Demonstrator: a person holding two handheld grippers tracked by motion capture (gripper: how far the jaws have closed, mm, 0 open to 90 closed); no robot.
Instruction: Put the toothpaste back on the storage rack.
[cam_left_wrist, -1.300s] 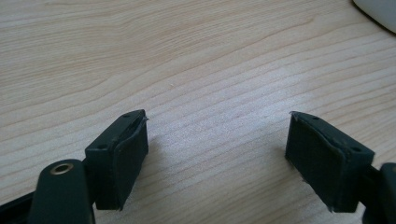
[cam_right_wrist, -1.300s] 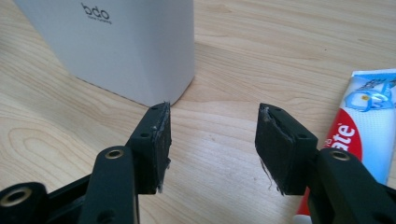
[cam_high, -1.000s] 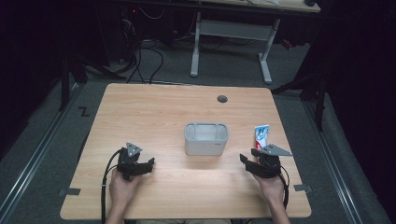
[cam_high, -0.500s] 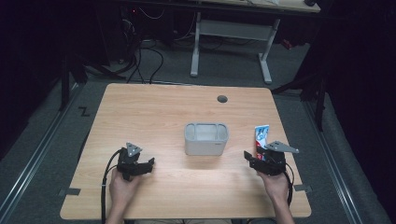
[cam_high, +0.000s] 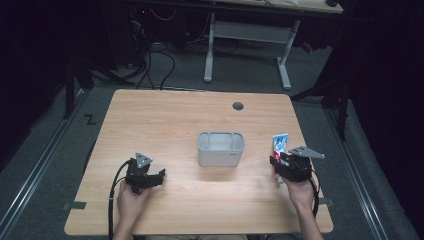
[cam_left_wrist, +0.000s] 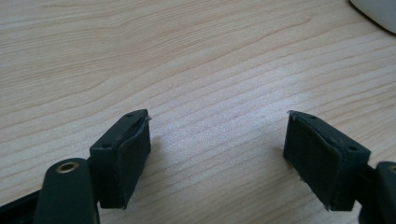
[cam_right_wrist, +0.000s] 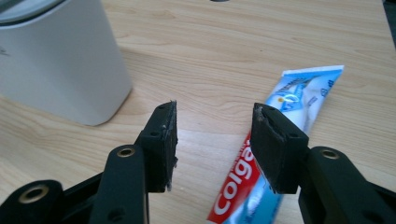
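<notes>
Toothpaste (cam_right_wrist: 261, 177) lies flat on the tabletop (cam_high: 165, 125) at lower right, where the right tool (cam_right_wrist: 212, 144) has just been closing, half open, gripping nothing yet.

"Colga…" on the toothpaste tube (cam_right_wrist: 243, 182)

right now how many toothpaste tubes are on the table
1. The toothpaste tube lies flat near the table's right edge, right of the white bin, just ahead of the right gripper. The bin's inside is partly hidden, so another could be there.
</notes>
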